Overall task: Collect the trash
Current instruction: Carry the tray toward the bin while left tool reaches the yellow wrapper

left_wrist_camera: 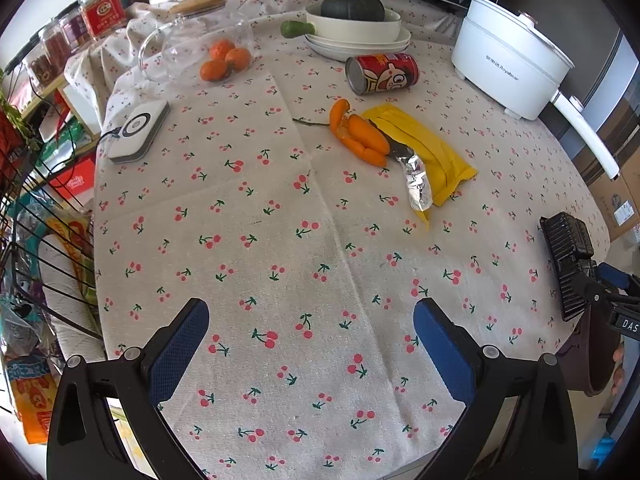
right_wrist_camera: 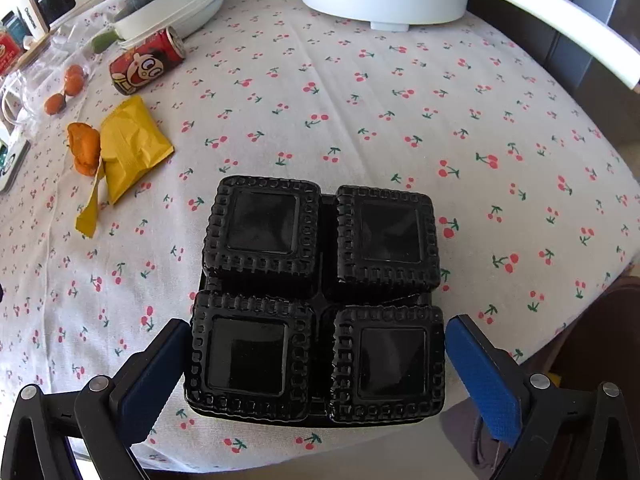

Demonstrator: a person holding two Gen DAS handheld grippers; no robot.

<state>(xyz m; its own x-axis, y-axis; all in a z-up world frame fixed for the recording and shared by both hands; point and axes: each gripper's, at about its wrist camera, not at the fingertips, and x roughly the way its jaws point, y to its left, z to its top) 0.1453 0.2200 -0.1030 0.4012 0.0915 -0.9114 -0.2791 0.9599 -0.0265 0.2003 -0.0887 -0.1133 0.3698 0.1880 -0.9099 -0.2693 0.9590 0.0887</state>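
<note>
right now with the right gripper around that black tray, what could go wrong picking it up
The black tray is wide and thin, sitting near the table edge; the right gripper is open with its fingers beside the tray, so squeezing may buckle it or pop it out. Dragging could also bunch the loose cherry tablecloth and shift the orange peel.

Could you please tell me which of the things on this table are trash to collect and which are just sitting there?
Likely trash:
black plastic tray, between the right gripper's fingers
yellow wrapper
orange peel
red can, lying on its side

Just lying about:
white pot
squash in bowl
whole oranges
glass jug
white device
</note>
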